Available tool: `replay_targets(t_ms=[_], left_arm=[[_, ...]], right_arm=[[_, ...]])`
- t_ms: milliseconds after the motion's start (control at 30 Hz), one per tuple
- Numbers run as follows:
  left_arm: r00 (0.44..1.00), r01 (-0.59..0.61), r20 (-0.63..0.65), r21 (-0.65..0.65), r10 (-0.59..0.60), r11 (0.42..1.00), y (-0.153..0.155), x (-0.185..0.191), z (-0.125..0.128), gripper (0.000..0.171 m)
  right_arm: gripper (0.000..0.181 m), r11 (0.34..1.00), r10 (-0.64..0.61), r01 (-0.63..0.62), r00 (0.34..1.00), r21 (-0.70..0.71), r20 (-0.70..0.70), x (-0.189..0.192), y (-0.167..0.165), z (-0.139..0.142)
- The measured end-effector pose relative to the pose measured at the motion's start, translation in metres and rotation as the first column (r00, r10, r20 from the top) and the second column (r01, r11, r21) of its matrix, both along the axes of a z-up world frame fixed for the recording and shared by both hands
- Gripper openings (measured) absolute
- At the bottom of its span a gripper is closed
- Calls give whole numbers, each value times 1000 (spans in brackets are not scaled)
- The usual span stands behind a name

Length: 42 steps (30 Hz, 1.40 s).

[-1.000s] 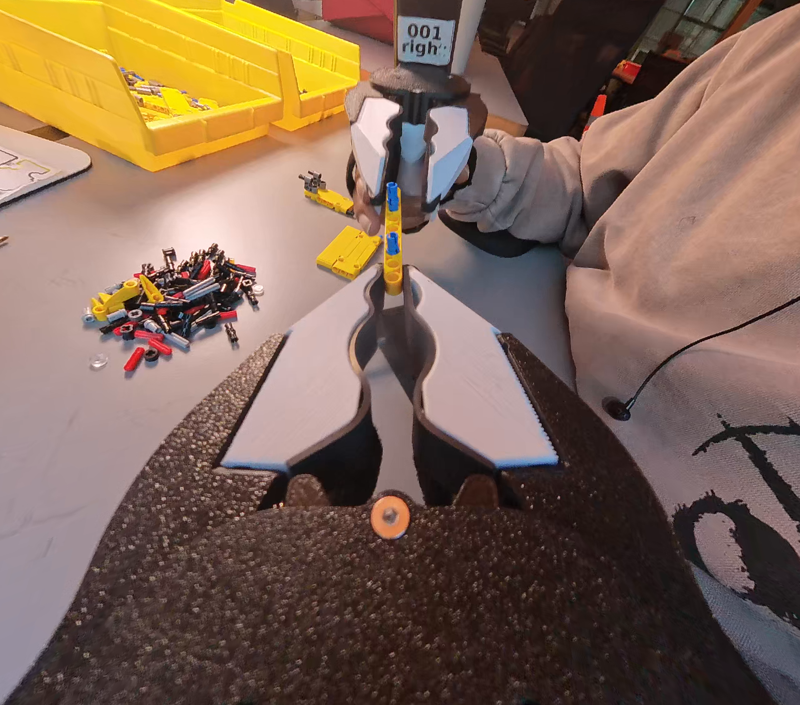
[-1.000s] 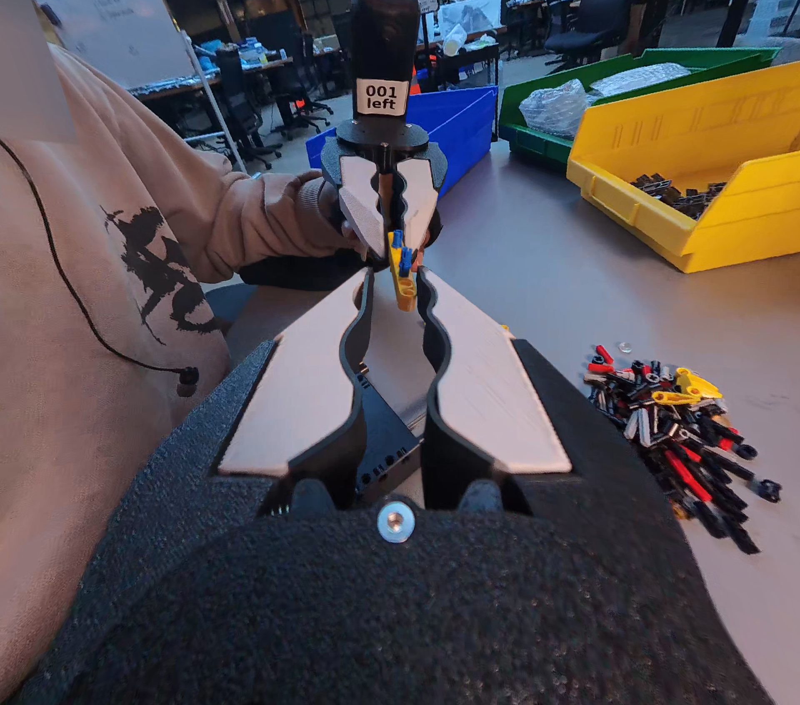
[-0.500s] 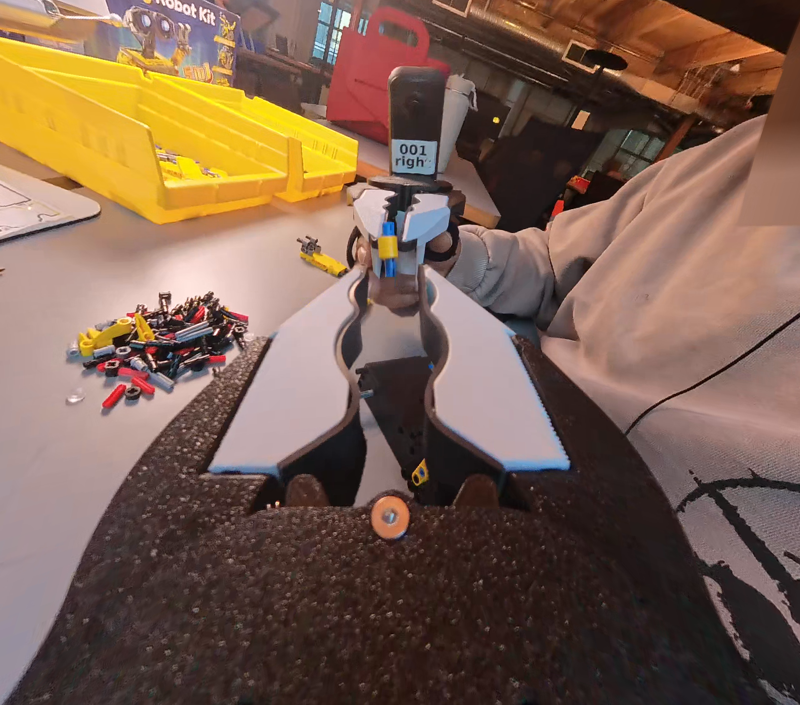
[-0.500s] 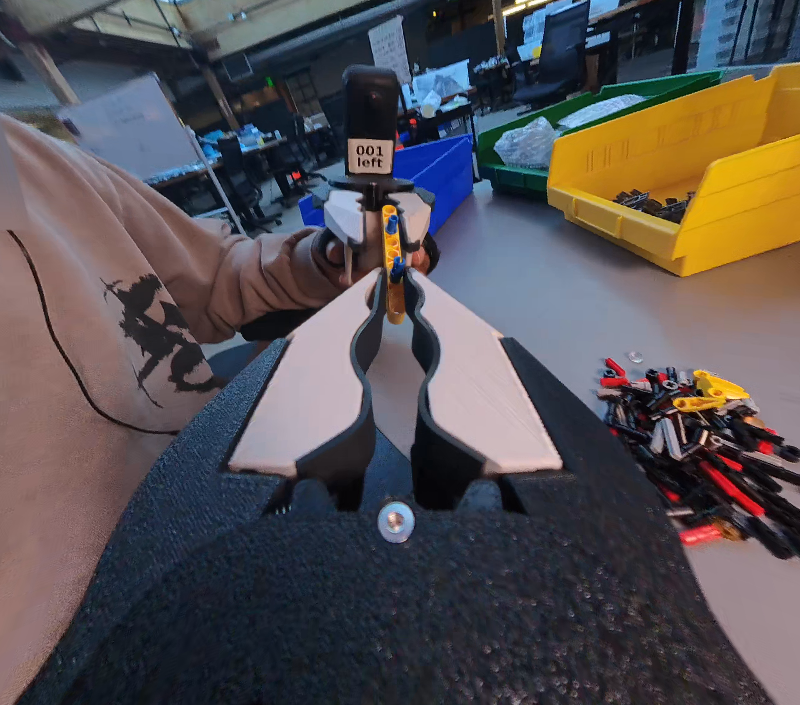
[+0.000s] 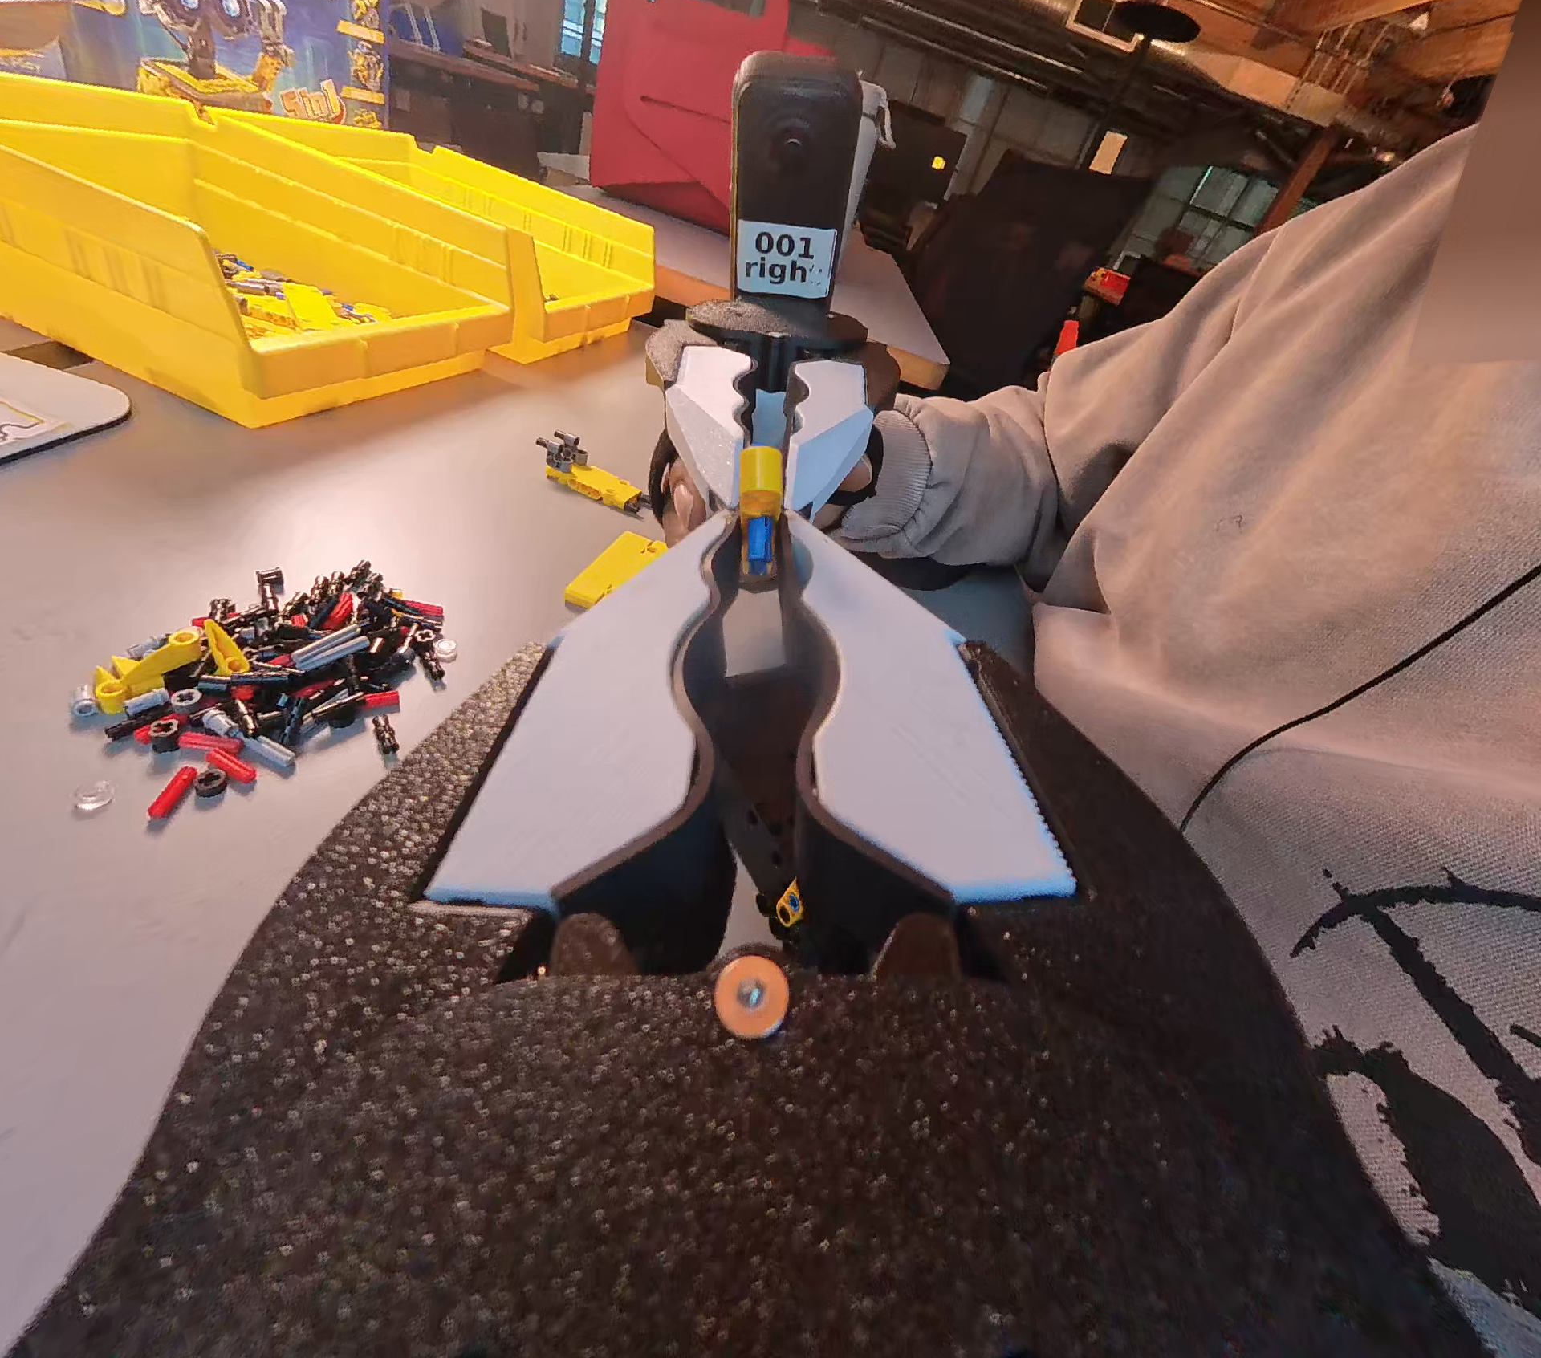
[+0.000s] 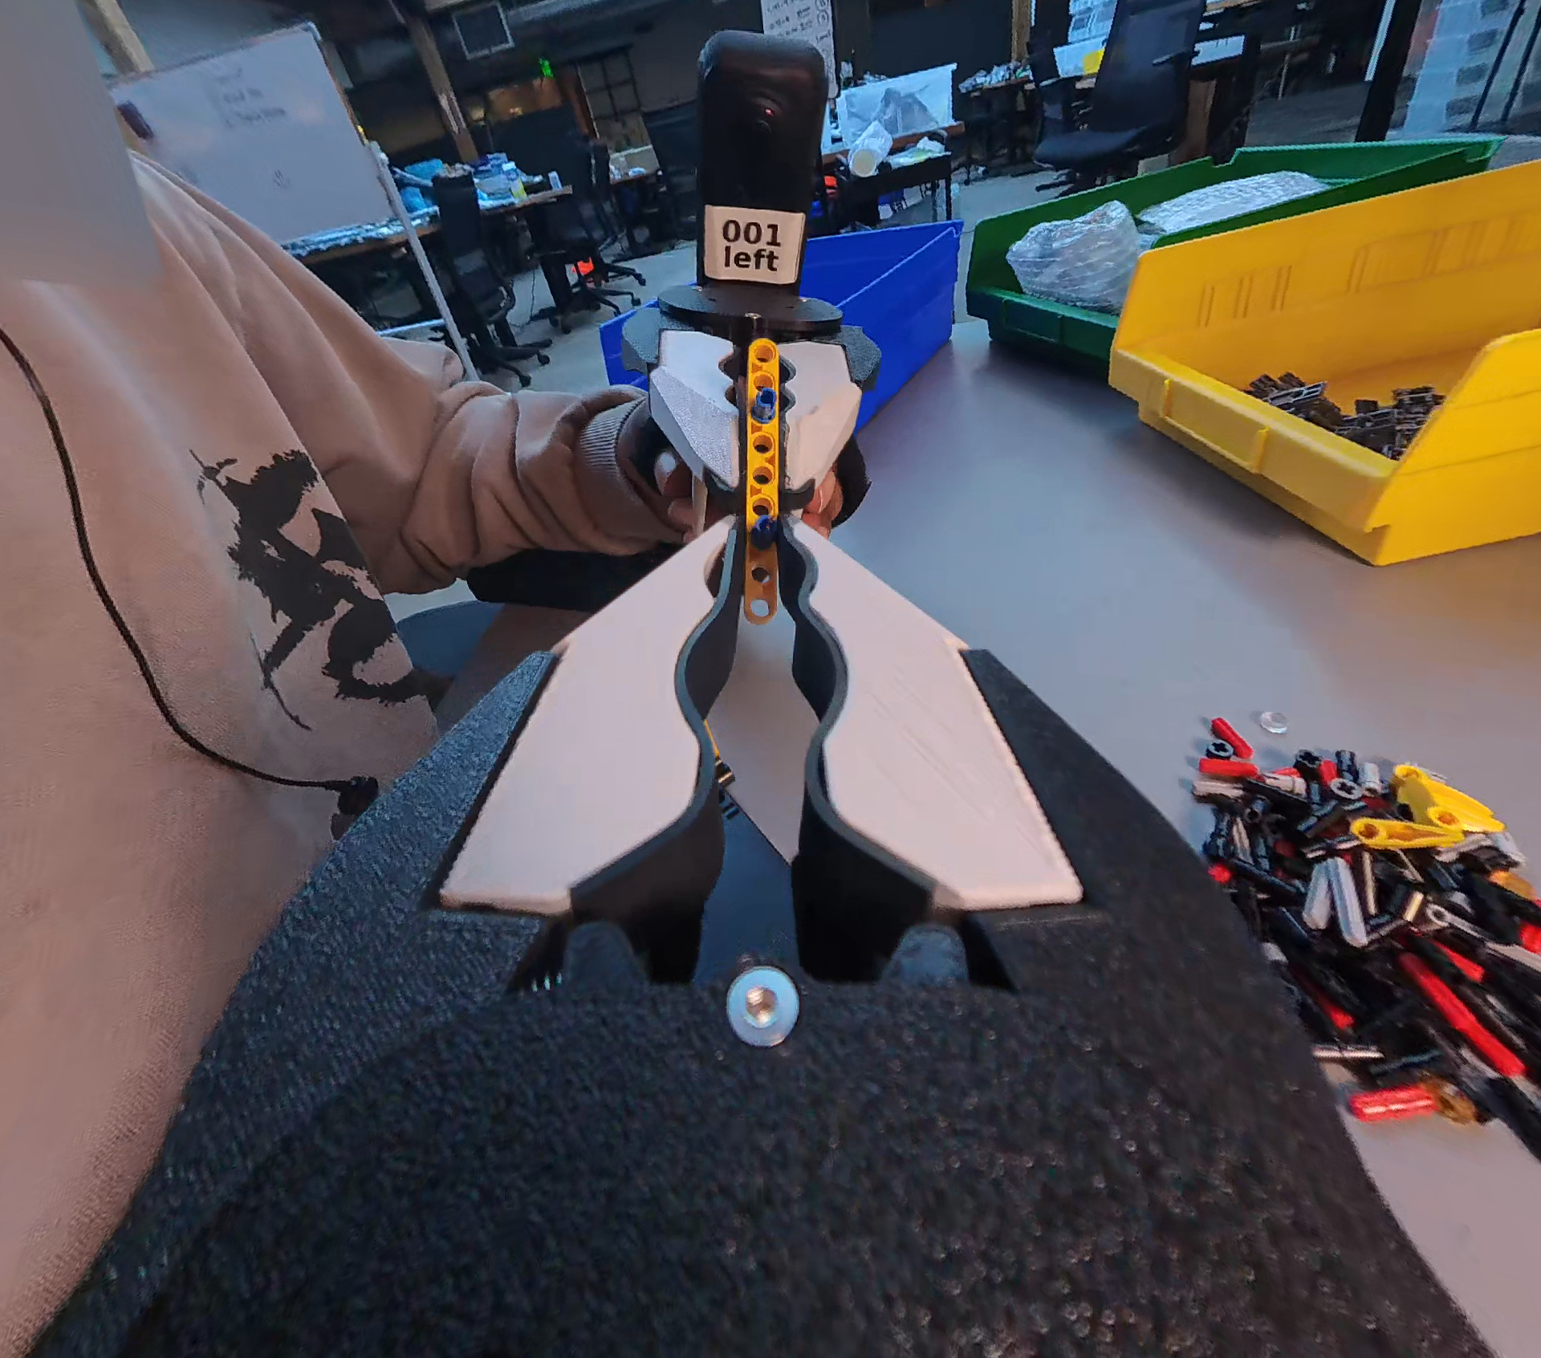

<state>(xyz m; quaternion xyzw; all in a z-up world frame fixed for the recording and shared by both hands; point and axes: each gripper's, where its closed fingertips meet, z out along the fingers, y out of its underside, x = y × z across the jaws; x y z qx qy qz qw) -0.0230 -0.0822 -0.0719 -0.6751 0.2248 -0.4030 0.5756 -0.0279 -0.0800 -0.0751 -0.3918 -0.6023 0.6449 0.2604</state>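
A yellow beam with holes (image 6: pixel 762 451) stands upright between my two grippers, which face each other above the grey table (image 6: pixel 1042 567). My right gripper (image 6: pixel 760 551) is shut on the beam's lower part. From the left wrist view the beam (image 5: pixel 760 476) shows end-on at the right gripper (image 5: pixel 760 497). A blue pin (image 5: pixel 757 544) sticks out of the beam, and my left gripper (image 5: pixel 757 534) is shut on it. A second blue pin (image 6: pixel 763 403) sits higher in the beam. The left gripper (image 6: pixel 763 484) shows right behind the beam.
A pile of small black, red, grey and yellow parts (image 5: pixel 258 676) lies on the table, also in the right wrist view (image 6: pixel 1376 868). Yellow bins (image 5: pixel 333 351) (image 6: pixel 1334 451), a blue bin (image 6: pixel 884 284) and a green bin (image 6: pixel 1084 309) stand behind. A yellow plate (image 5: pixel 613 567) and small yellow assembly (image 5: pixel 588 476) lie near the grippers. The tips of both grippers are at nearly the same place.
A second ago my left gripper held the beam. The right gripper took it, both grippers tilted up, and the left gripper has closed on the blue pin.
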Motion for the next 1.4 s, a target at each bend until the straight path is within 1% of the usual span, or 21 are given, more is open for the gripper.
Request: replay_targets(t_ms=[100, 200, 300, 433, 667, 800, 867, 933, 967, 1000, 1033, 1067, 1133, 1167, 1233, 1300, 1333, 1367, 1400], left_arm=[[1000, 9, 8, -2, -9, 1000, -1, 1, 0, 6], [1000, 2, 16, 24, -3, 1000, -1, 2, 3, 6], [1000, -6, -8, 48, 7, 999, -1, 4, 2, 6], [1000, 9, -17, 25, -9, 1000, -3, 4, 3, 6], [1000, -19, 24, 11, 19, 1000, 2, 0, 9, 7], [999, -31, 30, 0, 31, 1000, 4, 1, 10, 7], [999, -51, 3, 3, 51, 999, 6, 1, 9, 8], [998, -56, 0, -1, 56, 998, 7, 2, 8, 7], [998, -63, -26, 3, 63, 998, 7, 2, 6, 7], [993, -76, -92, 12, 77, 997, 7, 2, 1, 7], [983, -92, -161, 11, 92, 996, 7, 1, -7, 6], [973, -98, -213, -8, 94, 995, 7, 1, -18, 7], [960, -84, -271, -65, 63, 994, 5, 2, -35, 6], [954, -79, -295, -67, 56, 995, 4, 4, -39, 6], [935, -59, -354, -96, 21, 994, 3, 11, -47, 6], [883, -7, -466, -144, -62, 990, 0, 32, -74, 6], [863, 14, -499, -134, -80, 991, -1, 39, -81, 6], [865, 27, -493, -142, -94, 990, -1, 41, -80, 6], [874, 18, -478, -141, -84, 990, 3, 36, -76, 6]], right_arm=[[6, 1000, 4, -4, 1000, 8, -2, 1, -1, 0], [5, 1000, 4, -4, 1000, -9, -15, 1, -1, 2], [5, 1000, 5, -6, 1000, -31, -26, 1, -2, 4], [5, 999, 4, -6, 999, -51, -47, 1, -4, 8], [1, 977, -20, 2, 996, -211, -81, -3, 4, 20], [1, 969, -25, 1, 995, -248, -92, -3, 6, 23], [1, 962, -24, -1, 996, -272, -91, -4, 8, 24], [1, 964, -24, -1, 996, -265, -91, -4, 9, 24], [2, 965, -25, 0, 996, -262, -91, -5, 10, 24], [2, 971, -16, -4, 997, -238, -80, -5, 9, 22], [2, 987, -9, -1, 998, -161, -61, -5, 8, 15], [3, 999, -8, 7, 999, -39, -31, -5, 8, 4], [3, 980, -32, 30, 999, 196, 9, -4, 6, -15], [3, 966, -33, 28, 999, 257, 18, -3, 5, -19], [3, 963, -2, -8, 999, 271, 39, 2, 4, -21], [2, 957, 75, -81, 997, 279, 32, 4, -12, -16], [2, 965, 90, -84, 996, 247, -15, 3, -19, -4], [2, 978, 72, -58, 995, 198, -65, 1, -17, 13], [4, 988, 27, -9, 993, 154, -116, 1, -6, 30]])
